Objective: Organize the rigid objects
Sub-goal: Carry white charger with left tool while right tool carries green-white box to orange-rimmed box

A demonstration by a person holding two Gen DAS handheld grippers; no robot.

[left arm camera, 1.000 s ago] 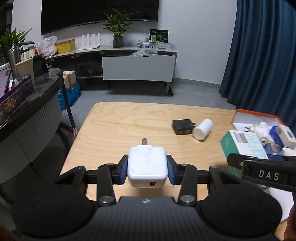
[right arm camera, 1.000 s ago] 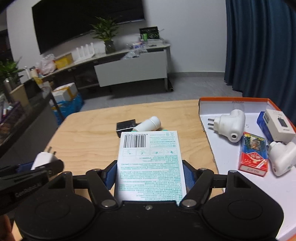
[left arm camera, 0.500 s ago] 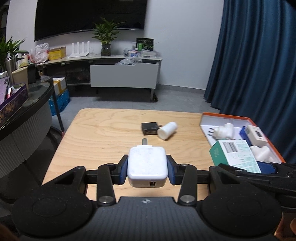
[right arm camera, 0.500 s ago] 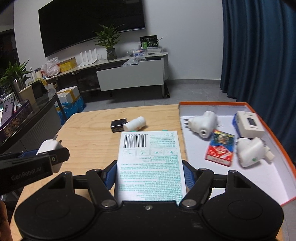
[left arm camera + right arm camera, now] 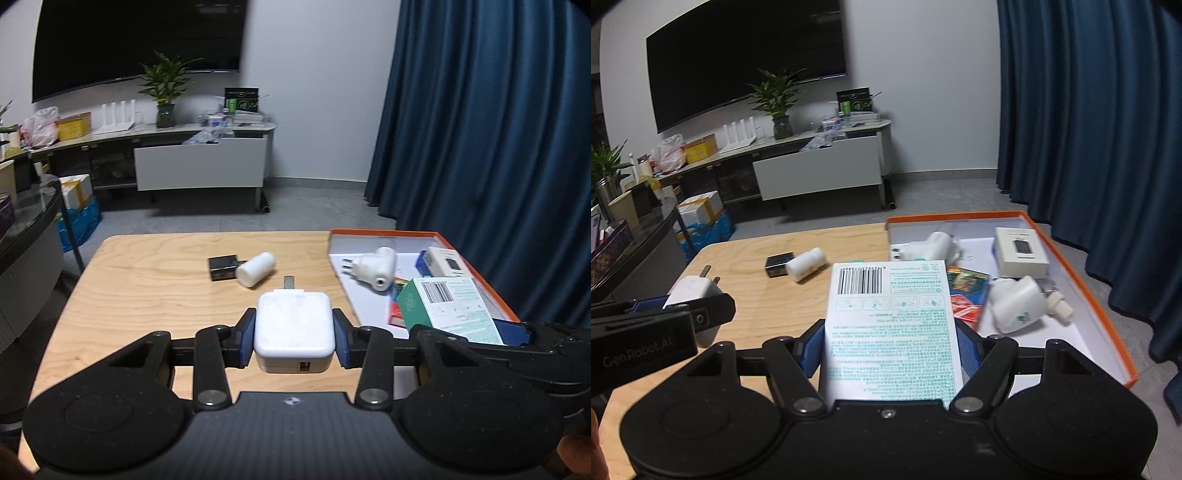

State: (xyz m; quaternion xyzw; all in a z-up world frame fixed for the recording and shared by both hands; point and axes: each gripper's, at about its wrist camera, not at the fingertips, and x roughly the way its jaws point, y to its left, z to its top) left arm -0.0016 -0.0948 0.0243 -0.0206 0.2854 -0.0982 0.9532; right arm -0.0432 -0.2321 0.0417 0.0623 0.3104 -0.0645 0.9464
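My left gripper is shut on a white square charger, held above the wooden table. My right gripper is shut on a white and green box, held over the near left edge of the orange-rimmed tray. The right wrist view also shows the charger at the left, and the left wrist view the box at the right. A white bottle lies on its side next to a black adapter in the middle of the table.
Inside the tray lie two white plug adapters, a white box and a red packet. A blue curtain hangs at the right. A dark counter stands left of the table.
Both grippers have swung to the right with their loads and risen a little. The tray has come fuller into both views, and the bottle and black adapter have shifted left.
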